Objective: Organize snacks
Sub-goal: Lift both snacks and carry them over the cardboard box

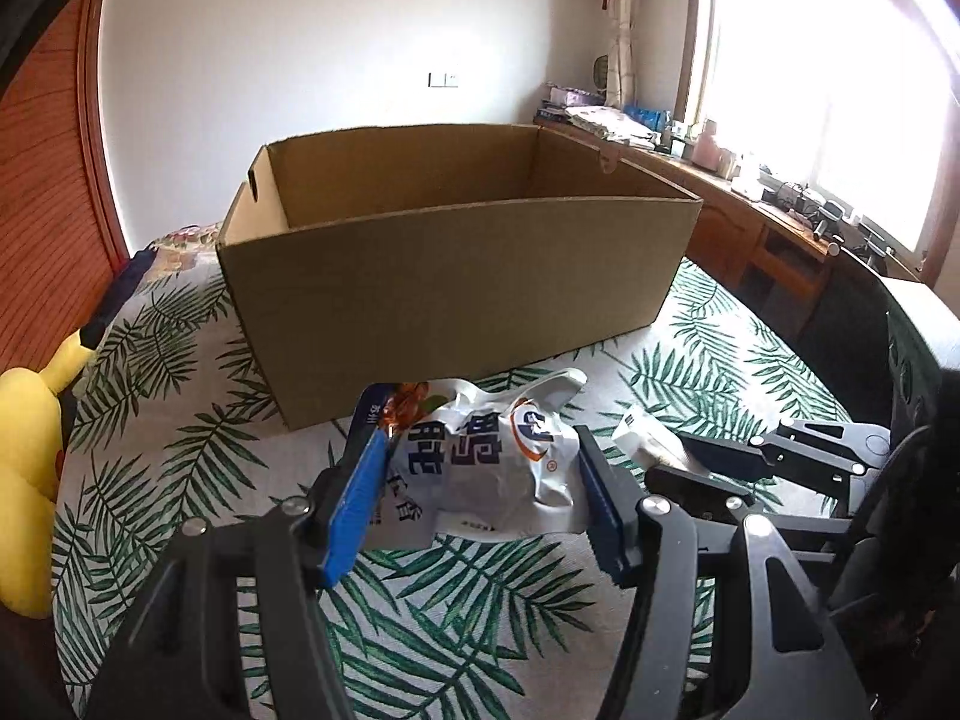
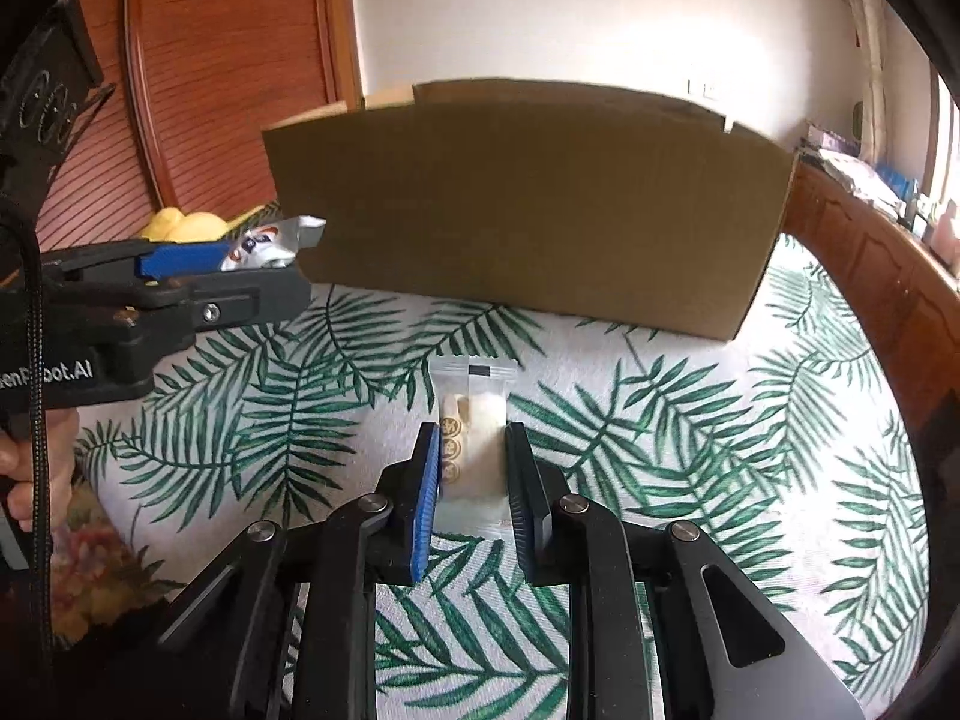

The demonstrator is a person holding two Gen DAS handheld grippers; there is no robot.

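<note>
White plaster wall [image 1: 312,60] centre | reddish slatted wooden door [image 1: 42,192] left | sunlit window [image 1: 828,108] upper right | cluttered wooden desk [image 1: 750,222] beneath

The left gripper [image 1: 480,468] points forward and down, its jaws clamped on a white snack bag [image 1: 486,450]. The right gripper [image 2: 471,474], alongside and angled likewise, has its jaws pinched narrowly on a small clear packet [image 2: 471,420].

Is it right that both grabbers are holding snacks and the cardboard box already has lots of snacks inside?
Not quite. Each gripper holds a snack: the left gripper the white snack bag, the right gripper a small clear packet. But the left wrist view shows no snacks in the visible part of the cardboard box.
</note>
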